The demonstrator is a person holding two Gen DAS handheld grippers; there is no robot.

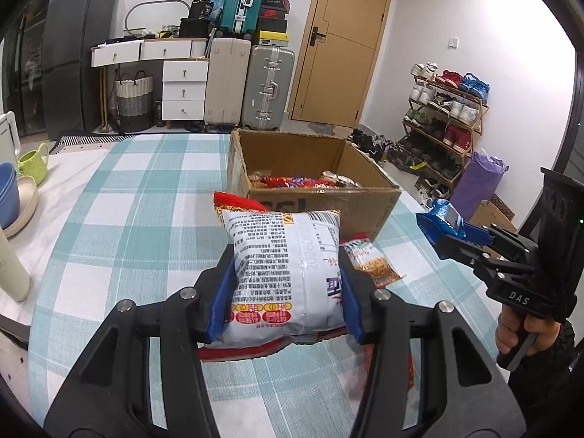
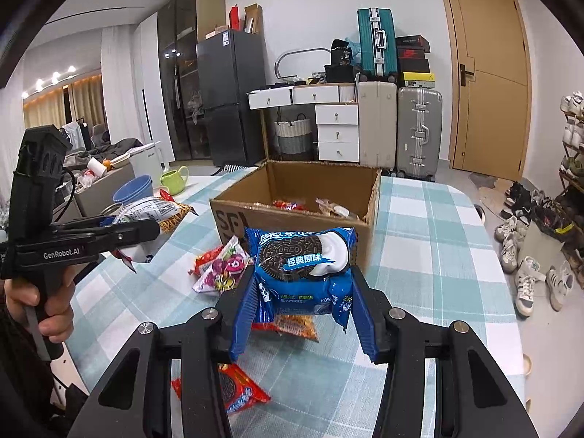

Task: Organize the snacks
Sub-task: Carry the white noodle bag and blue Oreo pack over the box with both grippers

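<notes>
Item one, far left of the table (image 1: 109, 219): a blue bowl (image 1: 7, 193), a beige dish under it and a green mug (image 1: 31, 162), all well apart from my work. Not task goods.

Item two, my left gripper (image 1: 288, 284): its blue pads are clamped on the two sides of a puffy silver snack bag (image 1: 284, 262), printed back facing up. The bag's long axis runs away from me, straight toward the cardboard box (image 1: 328, 200). The bag is off the checked cloth; a red packet (image 1: 237, 354) lies beneath it.

Item three, loose stock on the cloth: a small noodle-snack packet (image 1: 372, 262) just right of the silver bag; in the right wrist view a candy pouch (image 2: 222, 266), an orange packet (image 2: 295, 326) and a red Oreo pack (image 2: 233, 390) lie between me and the box.

Item four, the cardboard box, open-topped, already holding several wrappers. It stands directly ahead of both grippers, its near wall facing me.

Item five, my right gripper (image 2: 303, 292): pressed shut on a blue Oreo pack (image 2: 303, 255), gripped at the lower edge so the pack stands upright, face toward the camera, clear of the table.

Judgement: both held packs lie short of the box's near wall and about level with its rim. The right one appears closer to the opening, so I reckon it goes over the wall first, forward and slightly up, then the left follows.
</notes>
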